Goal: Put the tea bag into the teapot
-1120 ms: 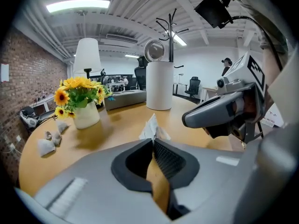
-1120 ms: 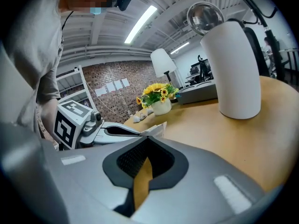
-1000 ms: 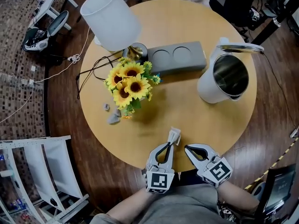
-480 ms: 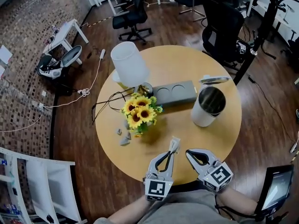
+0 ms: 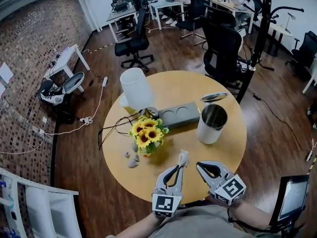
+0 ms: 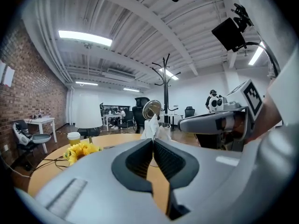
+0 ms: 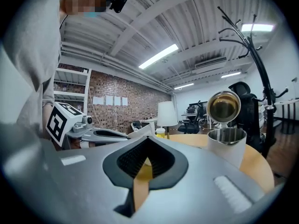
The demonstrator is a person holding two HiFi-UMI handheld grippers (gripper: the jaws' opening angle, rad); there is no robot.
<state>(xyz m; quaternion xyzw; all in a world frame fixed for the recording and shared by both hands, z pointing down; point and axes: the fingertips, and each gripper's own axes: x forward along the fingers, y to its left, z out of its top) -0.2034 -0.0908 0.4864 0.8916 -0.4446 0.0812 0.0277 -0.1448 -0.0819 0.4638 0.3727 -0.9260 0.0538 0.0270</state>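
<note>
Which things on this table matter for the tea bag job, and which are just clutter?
Job: tea bag, pinched in the left gripper; teapot, lid open.
Lying about: lamp, sunflowers, grey tray, cable.

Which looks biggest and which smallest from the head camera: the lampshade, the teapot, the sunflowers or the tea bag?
1. The lampshade and the teapot look about alike, so no ranking.
2. The sunflowers, slightly smaller.
3. The tea bag, tiniest.
</note>
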